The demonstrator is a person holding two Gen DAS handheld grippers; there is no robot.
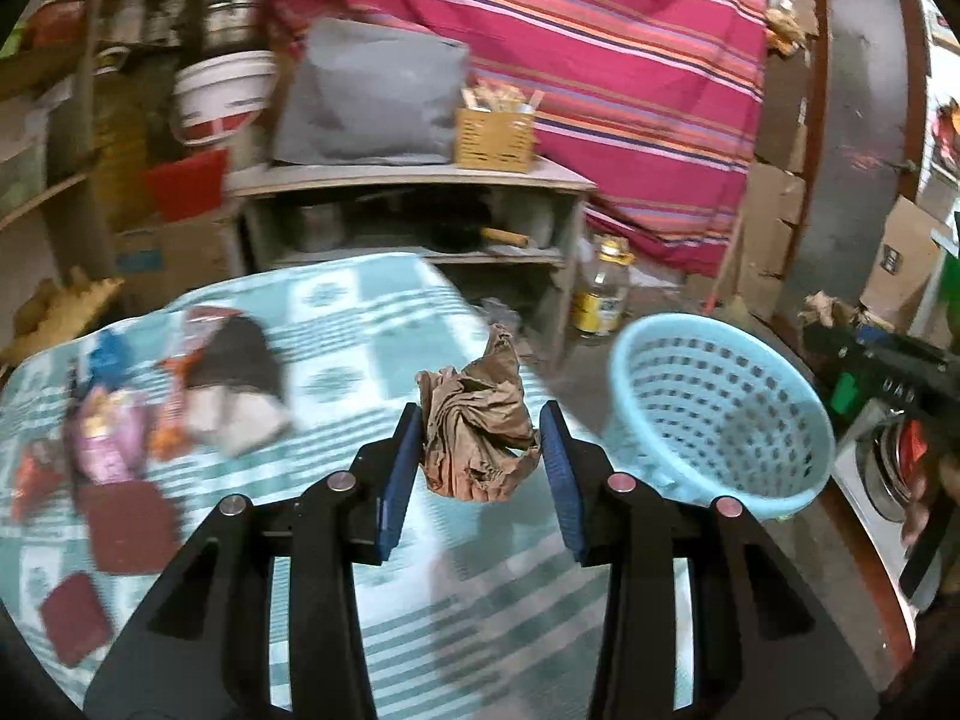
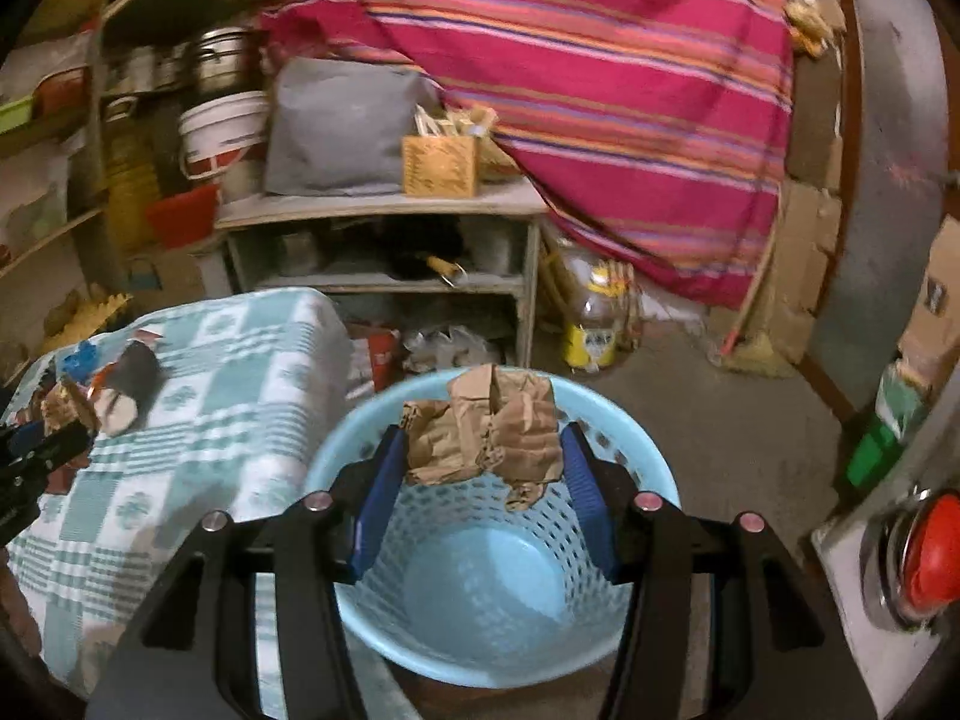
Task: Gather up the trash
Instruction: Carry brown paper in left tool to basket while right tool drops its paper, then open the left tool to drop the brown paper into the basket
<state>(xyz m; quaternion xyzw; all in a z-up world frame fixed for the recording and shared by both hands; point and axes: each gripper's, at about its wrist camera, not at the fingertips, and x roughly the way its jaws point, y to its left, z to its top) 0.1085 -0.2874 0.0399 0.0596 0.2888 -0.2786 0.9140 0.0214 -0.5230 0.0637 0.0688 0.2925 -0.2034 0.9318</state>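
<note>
My left gripper [image 1: 479,429] is shut on a crumpled brown paper wad [image 1: 474,429], held above the checked tablecloth [image 1: 336,324]. My right gripper [image 2: 480,450] is shut on a flattened brown paper bag [image 2: 492,426], held over the open mouth of the light blue perforated basket [image 2: 480,600]. The basket also shows in the left wrist view [image 1: 714,414], to the right of the table. More trash lies on the cloth at left: several wrappers [image 1: 114,426], a dark and white piece [image 1: 237,378] and dark red cards [image 1: 123,525]. The right gripper's body shows at the right edge [image 1: 888,384].
A grey shelf unit [image 1: 414,180] with a wicker box [image 1: 492,135] stands behind the table. A bottle with a yellow label [image 1: 600,294] stands on the floor. A striped red cloth [image 1: 600,60] hangs behind. A red and metal object [image 2: 918,558] sits at right.
</note>
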